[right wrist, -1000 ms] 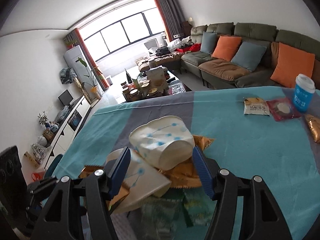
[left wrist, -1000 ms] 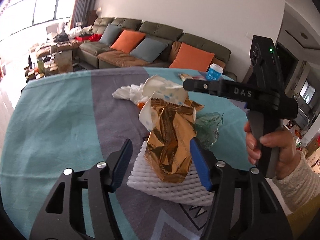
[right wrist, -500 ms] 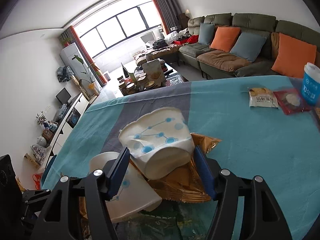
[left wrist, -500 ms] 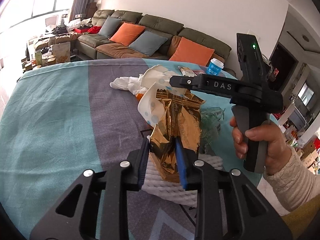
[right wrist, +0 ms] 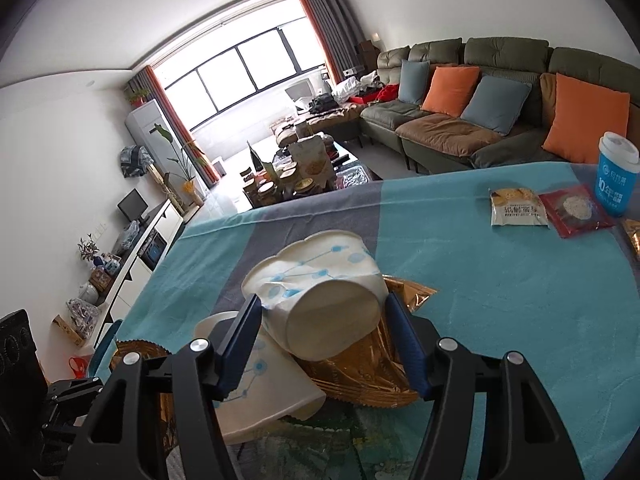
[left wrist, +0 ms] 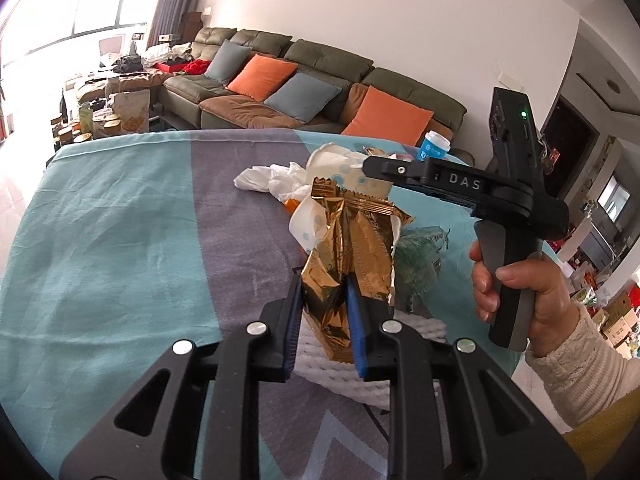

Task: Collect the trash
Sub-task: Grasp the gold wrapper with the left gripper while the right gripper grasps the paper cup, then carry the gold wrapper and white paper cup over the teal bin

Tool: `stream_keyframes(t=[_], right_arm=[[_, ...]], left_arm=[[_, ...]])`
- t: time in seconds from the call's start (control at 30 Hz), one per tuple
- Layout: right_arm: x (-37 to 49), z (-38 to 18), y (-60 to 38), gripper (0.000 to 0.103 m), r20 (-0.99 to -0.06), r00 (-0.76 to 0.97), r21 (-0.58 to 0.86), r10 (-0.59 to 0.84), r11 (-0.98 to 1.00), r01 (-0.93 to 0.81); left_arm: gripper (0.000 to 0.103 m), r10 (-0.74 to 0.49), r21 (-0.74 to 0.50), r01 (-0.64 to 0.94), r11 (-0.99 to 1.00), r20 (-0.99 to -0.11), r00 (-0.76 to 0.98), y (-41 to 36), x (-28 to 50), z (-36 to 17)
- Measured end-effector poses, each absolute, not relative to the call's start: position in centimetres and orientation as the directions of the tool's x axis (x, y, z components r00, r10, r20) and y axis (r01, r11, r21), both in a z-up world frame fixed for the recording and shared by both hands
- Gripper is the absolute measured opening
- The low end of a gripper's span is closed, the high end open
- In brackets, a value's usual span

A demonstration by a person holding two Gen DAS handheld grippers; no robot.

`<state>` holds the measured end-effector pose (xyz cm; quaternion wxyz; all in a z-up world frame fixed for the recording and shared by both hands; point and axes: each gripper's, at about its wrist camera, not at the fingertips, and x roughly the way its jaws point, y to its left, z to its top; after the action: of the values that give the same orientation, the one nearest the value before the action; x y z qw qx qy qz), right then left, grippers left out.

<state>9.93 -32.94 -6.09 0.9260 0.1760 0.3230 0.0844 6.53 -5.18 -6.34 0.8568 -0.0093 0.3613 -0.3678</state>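
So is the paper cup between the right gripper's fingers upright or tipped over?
Tipped over. The paper cup lies on its side, its round base facing the camera, resting on the gold wrapper.

**Left gripper pinches the gold bag**

A second ago the left gripper [left wrist: 323, 312] had its blue pads wide apart, one on each side of the gold bag [left wrist: 348, 264]. Now the pads have come close together, they press the bag's bottom part, and they are closing a little more. The bag is squeezed thin there. It has also come up off the white foam net [left wrist: 404, 364] and stands taller.
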Motion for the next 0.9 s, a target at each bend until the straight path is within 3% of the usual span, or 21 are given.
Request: stream_keyframes(t=[0.9], right_arm=[[6.9,-1.1,-32.5,0.059,-0.441,0.833,0.46,0.333,0.881,-0.108]], left_arm=[[0.021,-0.551,-0.278,0.49,0.826,-0.579,0.601,3.7,5.5,-4.7]])
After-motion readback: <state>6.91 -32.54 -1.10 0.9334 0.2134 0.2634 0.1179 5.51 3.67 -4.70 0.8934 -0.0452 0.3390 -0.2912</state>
